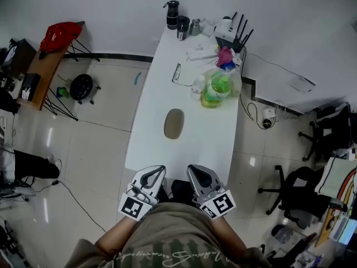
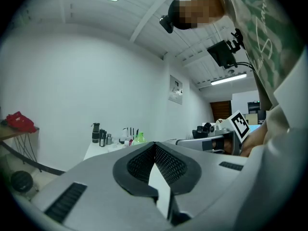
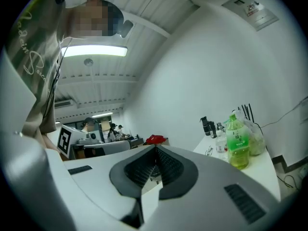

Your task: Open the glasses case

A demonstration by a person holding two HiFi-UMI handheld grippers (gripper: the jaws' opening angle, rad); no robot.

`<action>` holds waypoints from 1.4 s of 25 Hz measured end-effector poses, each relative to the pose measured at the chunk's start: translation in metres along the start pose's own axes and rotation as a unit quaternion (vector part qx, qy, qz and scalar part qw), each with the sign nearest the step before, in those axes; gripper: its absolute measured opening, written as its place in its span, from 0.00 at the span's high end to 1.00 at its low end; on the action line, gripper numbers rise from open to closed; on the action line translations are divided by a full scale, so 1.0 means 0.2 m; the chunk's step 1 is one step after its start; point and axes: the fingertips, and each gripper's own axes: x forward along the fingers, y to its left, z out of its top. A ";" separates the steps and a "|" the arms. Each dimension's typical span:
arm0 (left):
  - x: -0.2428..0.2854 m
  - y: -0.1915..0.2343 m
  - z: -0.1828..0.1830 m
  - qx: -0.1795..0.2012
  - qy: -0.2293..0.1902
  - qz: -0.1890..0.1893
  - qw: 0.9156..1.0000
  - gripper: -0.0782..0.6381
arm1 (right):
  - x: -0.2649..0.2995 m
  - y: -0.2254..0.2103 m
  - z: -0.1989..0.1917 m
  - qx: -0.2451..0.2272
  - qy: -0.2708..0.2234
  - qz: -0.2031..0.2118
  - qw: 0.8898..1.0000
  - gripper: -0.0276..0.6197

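Hovering closed and empty at the table [image 1: 146, 149] edge, left gripper [image 1: 158, 170] and right gripper [image 1: 193, 169]; glasses case [image 1: 174, 123] lies amid bare tabletop.

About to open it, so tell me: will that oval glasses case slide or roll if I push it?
The glasses case lies flat, so it probably won't roll. On the smooth white table it may well slide.

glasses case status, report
Left hand-held gripper and right hand-held gripper both shut, empty, at near edge of table. Glasses case closed, mid-table, untouched. Nothing in the way; green bottle stands beyond it.
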 end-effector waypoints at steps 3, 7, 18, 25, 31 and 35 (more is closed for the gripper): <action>0.11 -0.01 0.09 0.000 -0.019 0.017 1.000 0.88 | -0.01 -0.08 0.02 0.002 0.004 0.008 1.000 0.94; 0.21 -0.01 0.03 0.004 -0.003 0.028 1.000 0.88 | 0.00 -0.18 0.07 0.009 -0.003 0.016 1.000 0.94; 0.31 0.19 0.05 -0.009 -0.021 0.010 1.000 0.88 | 0.18 -0.45 -0.08 0.058 0.054 -0.065 0.995 0.94; 0.28 0.34 0.04 -0.017 -0.015 0.022 1.000 0.88 | 0.49 -0.68 -0.51 0.172 0.154 -0.096 0.968 0.59; 0.23 0.45 0.05 -0.048 -0.016 0.012 0.999 0.88 | 0.77 -0.83 -0.92 0.188 0.266 -0.105 0.940 0.57; 0.24 0.51 0.04 -0.059 -0.008 0.010 0.998 0.88 | 0.89 -0.96 -1.06 0.221 0.293 -0.138 0.920 0.53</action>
